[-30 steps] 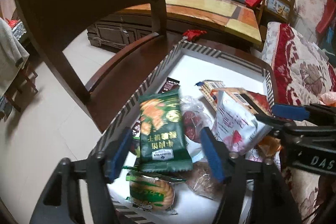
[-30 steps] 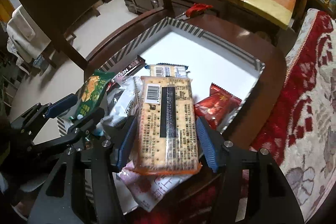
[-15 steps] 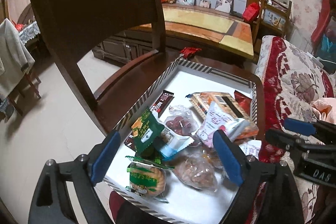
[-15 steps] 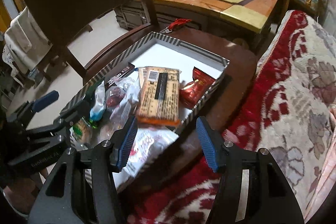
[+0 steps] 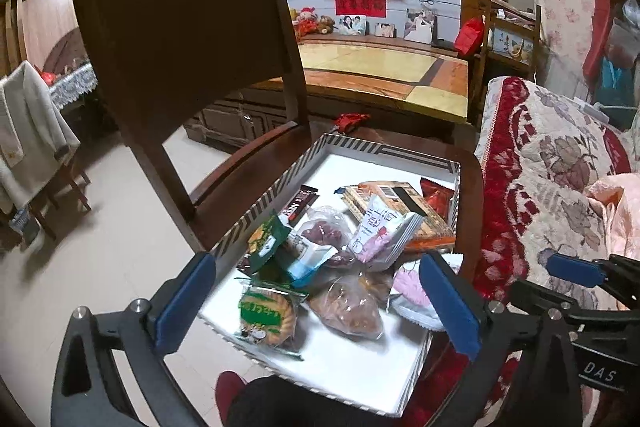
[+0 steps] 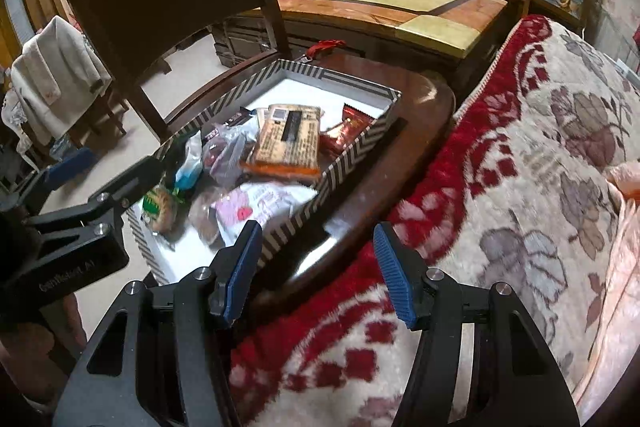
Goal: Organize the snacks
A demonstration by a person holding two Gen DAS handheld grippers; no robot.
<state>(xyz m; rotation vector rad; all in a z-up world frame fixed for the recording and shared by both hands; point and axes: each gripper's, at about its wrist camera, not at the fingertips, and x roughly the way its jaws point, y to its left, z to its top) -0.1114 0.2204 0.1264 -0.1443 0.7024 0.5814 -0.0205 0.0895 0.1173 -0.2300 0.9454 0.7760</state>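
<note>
A striped box [image 5: 384, 149] on a wooden chair seat holds several snack packets. My left gripper [image 5: 318, 303] hovers over its near end, jaws still opening, nothing between them. The green packet [image 5: 266, 241] lies tilted by the box's left wall, behind a round green biscuit pack [image 5: 266, 315]. The long cracker packet [image 6: 288, 139] rests on the pile, with a red packet [image 6: 352, 121] to its right. My right gripper [image 6: 318, 273] is open and empty, back from the box over the seat edge and blanket. Each gripper shows in the other's view: right [image 5: 576, 271], left [image 6: 80, 187].
The dark chair back [image 5: 180, 27] rises left of the box. A red floral blanket [image 5: 540, 167] lies along the right. A long wooden table [image 5: 380, 67] stands behind, with a small red item [image 5: 352, 119] on the seat behind the box. A person's dark-clothed leg [image 5: 280, 403] is below.
The left gripper let go of the green packet and spread wide; the right gripper left the cracker packet in the box. Both grippers pulled back and up from the box.
</note>
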